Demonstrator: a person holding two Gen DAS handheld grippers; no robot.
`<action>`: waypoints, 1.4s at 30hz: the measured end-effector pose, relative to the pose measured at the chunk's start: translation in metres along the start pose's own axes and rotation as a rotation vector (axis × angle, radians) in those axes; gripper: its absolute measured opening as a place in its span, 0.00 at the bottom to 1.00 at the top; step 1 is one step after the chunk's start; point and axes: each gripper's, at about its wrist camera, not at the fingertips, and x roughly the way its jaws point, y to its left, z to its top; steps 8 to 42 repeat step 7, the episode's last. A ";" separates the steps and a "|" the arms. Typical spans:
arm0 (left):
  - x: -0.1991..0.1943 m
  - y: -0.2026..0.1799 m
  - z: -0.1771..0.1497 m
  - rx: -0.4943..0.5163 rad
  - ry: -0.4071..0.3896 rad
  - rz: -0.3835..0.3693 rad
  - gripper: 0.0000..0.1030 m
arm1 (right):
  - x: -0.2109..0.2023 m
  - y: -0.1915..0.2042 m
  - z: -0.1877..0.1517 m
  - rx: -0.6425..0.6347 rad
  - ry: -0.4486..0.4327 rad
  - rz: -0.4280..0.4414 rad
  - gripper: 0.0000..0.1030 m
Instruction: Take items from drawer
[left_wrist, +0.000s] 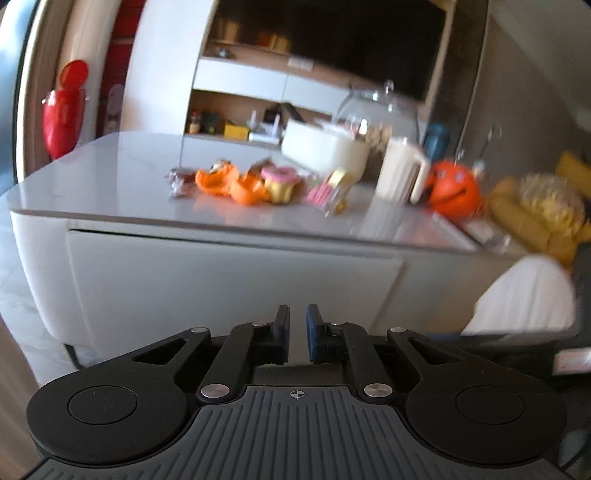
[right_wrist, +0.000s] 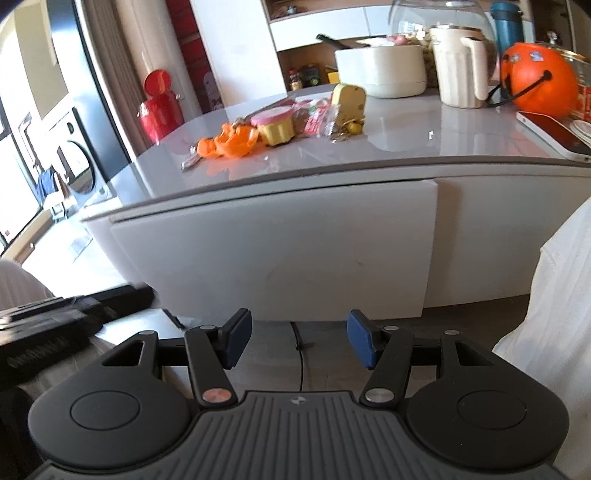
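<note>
Through my left camera the whole bench (left_wrist: 110, 184) smears with blur. The drawer (right_wrist: 277, 251) front hides its inside from me. My right view's edge crops the tablet (right_wrist: 554, 136).

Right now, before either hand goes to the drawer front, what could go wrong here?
1. The drawer front looks flat, with no handle visible; the jaws may slip off its edge.
2. The left gripper is nearly shut and empty, so it cannot take an edge until opened.
3. The toy cupcake and orange pieces lie loose on the countertop above; a hard pull could shake them.
</note>
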 end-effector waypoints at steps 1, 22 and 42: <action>0.003 -0.003 0.001 -0.014 0.012 0.019 0.11 | 0.000 -0.001 0.001 0.009 0.002 0.004 0.56; 0.029 0.021 0.027 -0.199 0.060 0.185 0.11 | -0.013 -0.009 0.013 0.069 -0.023 0.017 0.56; 0.029 0.021 0.027 -0.199 0.060 0.185 0.11 | -0.013 -0.009 0.013 0.069 -0.023 0.017 0.56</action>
